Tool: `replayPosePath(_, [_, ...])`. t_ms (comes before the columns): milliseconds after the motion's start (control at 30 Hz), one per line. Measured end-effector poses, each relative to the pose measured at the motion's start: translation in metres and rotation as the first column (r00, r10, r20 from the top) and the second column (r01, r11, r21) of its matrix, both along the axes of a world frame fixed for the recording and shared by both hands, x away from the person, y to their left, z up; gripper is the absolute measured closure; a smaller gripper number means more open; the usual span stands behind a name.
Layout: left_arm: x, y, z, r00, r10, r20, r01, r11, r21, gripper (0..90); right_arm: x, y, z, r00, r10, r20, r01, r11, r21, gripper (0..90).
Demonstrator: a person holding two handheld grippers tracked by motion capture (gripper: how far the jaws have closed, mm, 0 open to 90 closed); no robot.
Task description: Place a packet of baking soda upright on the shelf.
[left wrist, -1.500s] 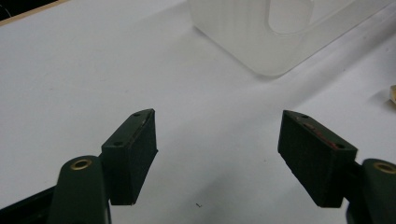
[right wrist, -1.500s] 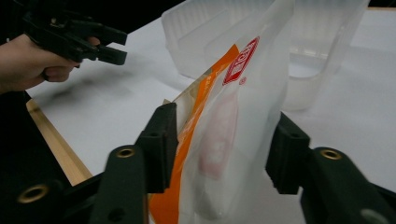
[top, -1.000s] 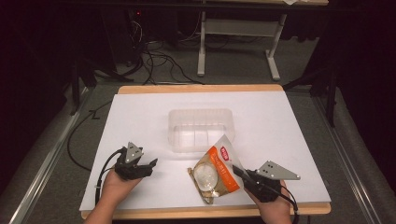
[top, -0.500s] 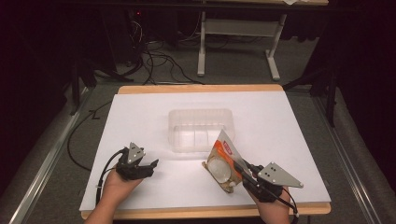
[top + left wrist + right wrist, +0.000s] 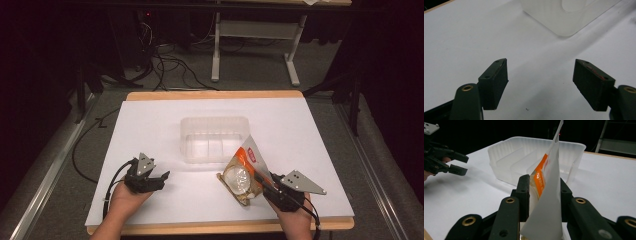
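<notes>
Both jaws of right gripper (image 5: 541,195) pinch pouch (image 5: 547,182).

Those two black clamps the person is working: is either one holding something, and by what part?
The right hand-held gripper pinches the orange-and-white packet by its flat edge, near the lower end. The left hand-held gripper is open and holds nothing.

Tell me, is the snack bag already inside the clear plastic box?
No, the snack bag is pinched in the right gripper and sits in front of the clear plastic box, outside its walls.
</notes>
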State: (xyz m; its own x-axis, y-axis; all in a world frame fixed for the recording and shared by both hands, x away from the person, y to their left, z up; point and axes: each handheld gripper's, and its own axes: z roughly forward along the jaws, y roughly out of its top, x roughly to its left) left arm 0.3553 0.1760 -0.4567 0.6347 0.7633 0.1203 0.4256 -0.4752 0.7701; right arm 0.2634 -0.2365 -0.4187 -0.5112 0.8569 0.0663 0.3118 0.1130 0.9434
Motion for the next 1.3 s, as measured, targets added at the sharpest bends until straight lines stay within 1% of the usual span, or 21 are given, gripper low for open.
replayPosePath(33, [0.000,0.000,0.000,1.0000,-0.001,0.000,0.001,1.0000,0.001,28.6,0.000,0.000,-0.001,1.0000,0.004,0.005,-0.004,1.000,-0.008,71.1])
replayPosePath(200, [-0.001,-0.001,0.000,1.0000,-0.005,0.000,0.005,1.0000,0.006,28.6,0.000,0.002,-0.003,0.9999,0.008,0.009,-0.008,1.000,-0.018,68.1])
replayPosePath(300, [-0.001,-0.001,0.000,1.0000,-0.007,0.000,0.007,0.9999,0.008,28.6,0.000,0.001,-0.005,1.0000,0.002,0.002,-0.002,1.000,-0.026,64.4])
replayPosePath(500, [-0.001,-0.001,0.000,0.9999,-0.011,-0.002,0.011,0.9999,0.010,28.6,0.004,-0.001,-0.010,0.9997,-0.005,-0.026,0.003,0.999,-0.045,58.0])
replayPosePath(600, [-0.001,-0.001,0.000,0.9999,-0.013,-0.001,0.013,0.9998,0.012,28.6,0.007,-0.002,-0.014,0.9982,-0.024,-0.054,0.022,0.999,-0.047,54.5])
replayPosePath(667, [-0.001,-0.001,0.000,0.9999,-0.014,-0.001,0.014,0.9998,0.013,28.6,0.008,-0.002,-0.014,0.9978,-0.030,-0.059,0.027,0.998,-0.053,54.5])
replayPosePath(700, [-0.001,-0.001,0.000,0.9999,-0.014,-0.001,0.014,0.9998,0.013,28.6,0.008,-0.002,-0.015,0.9972,-0.038,-0.064,0.034,0.998,-0.059,55.2])
replayPosePath(767, [-0.001,-0.001,0.000,0.9999,-0.015,-0.001,0.015,0.9998,0.015,28.6,0.009,-0.003,-0.016,0.9961,-0.058,-0.066,0.053,0.996,-0.078,62.6])
replayPosePath(800, [-0.001,-0.001,0.000,0.9999,-0.016,-0.002,0.016,0.9997,0.018,28.6,0.009,-0.003,-0.016,0.9961,-0.058,-0.066,0.053,0.996,-0.078,62.6])
replayPosePath(833, [-0.001,-0.001,0.000,0.9999,-0.016,-0.001,0.016,0.9997,0.018,28.6,0.009,-0.003,-0.016,0.9956,-0.063,-0.070,0.057,0.996,-0.075,66.4])
replayPosePath(900, [-0.001,-0.002,0.000,0.9999,-0.016,-0.001,0.016,0.9997,0.020,28.5,0.009,-0.004,-0.014,0.9959,-0.068,-0.060,0.063,0.995,-0.075,73.0])
replayPosePath(1033, [-0.001,-0.001,0.000,0.9999,-0.015,0.000,0.015,0.9997,0.019,28.5,0.005,-0.007,-0.008,0.9972,-0.057,-0.048,0.055,0.998,-0.036,87.9])
replayPosePath(1067, [-0.001,-0.001,0.000,0.9999,-0.014,0.001,0.014,0.9997,0.019,28.5,0.004,-0.008,-0.006,0.9977,-0.055,-0.039,0.054,0.998,-0.027,89.6])
replayPosePath(1167, [-0.002,-0.001,0.000,0.9999,-0.011,0.005,0.011,0.9999,0.013,28.5,0.001,-0.006,0.000,0.9990,-0.028,-0.035,0.028,1.000,-0.005,90.0])
replayPosePath(1200, [-0.002,-0.001,0.001,0.9999,-0.009,0.006,0.009,0.9999,0.011,28.5,0.000,-0.004,0.002,0.9995,-0.019,-0.027,0.019,1.000,-0.005,90.0])
replayPosePath(1233, [-0.002,-0.001,0.001,0.9999,-0.007,0.008,0.007,0.9999,0.009,28.5,-0.004,0.003,0.008,1.0000,-0.002,-0.003,0.002,1.000,-0.014,90.0])
replayPosePath(1267, [-0.002,-0.001,0.001,0.9999,-0.007,0.008,0.007,0.9999,0.009,28.5,-0.004,0.003,0.008,1.0000,-0.002,-0.003,0.002,1.000,-0.014,90.0])
replayPosePath(1300, [-0.002,-0.001,0.001,0.9999,-0.006,0.009,0.006,0.9999,0.008,28.5,-0.005,0.006,0.011,0.9998,0.011,0.014,-0.011,1.000,-0.024,90.0])
